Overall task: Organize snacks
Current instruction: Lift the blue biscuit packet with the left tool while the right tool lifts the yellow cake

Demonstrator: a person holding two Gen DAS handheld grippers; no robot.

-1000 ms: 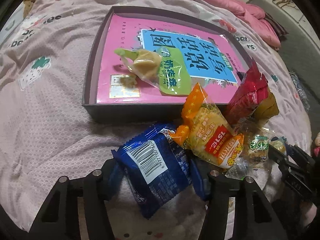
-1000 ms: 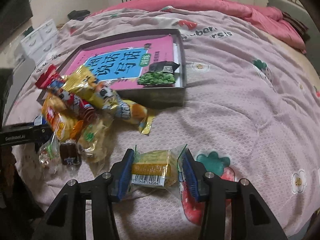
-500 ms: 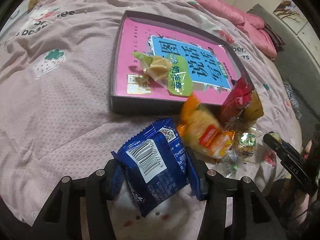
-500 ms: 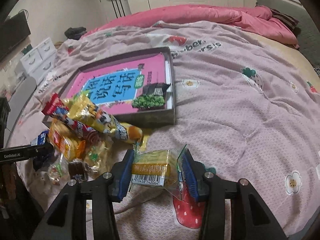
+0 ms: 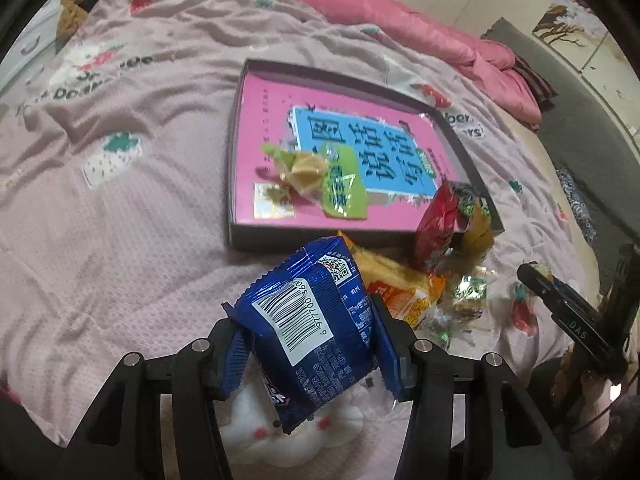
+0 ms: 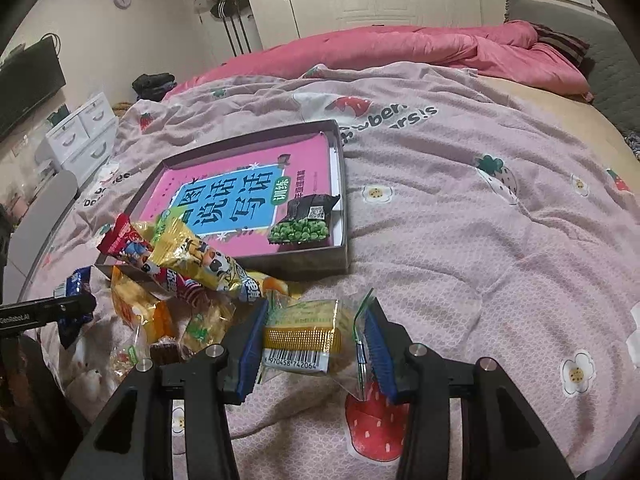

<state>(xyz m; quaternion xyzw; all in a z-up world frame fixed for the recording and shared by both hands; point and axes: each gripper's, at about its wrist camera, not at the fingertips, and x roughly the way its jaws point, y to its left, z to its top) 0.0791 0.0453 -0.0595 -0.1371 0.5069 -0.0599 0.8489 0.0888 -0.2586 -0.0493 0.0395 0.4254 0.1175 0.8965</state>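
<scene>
From the left wrist view, the left claw was closed partway on a blue snack packet, barcode side up, pinched across its width and lifted clear of the bed. Ahead of the claw lay a shallow dark box holding a pink book and a green-and-tan sweet packet; to the claw's right, a loose heap of snacks sat against the box's near wall. The claw pointed steeply downward. To do this well, the packet likely needed carrying forward over the near wall before release, clear of the packet already there. From the right wrist view, the right claw was closed partway on a clear-wrapped yellow snack, held just above the bed and also tilted down. The box stood ahead and slightly left, a green pea packet in its near right corner; the heap lay left of the claw. An open spot beside the peas looked the safest target.
</scene>
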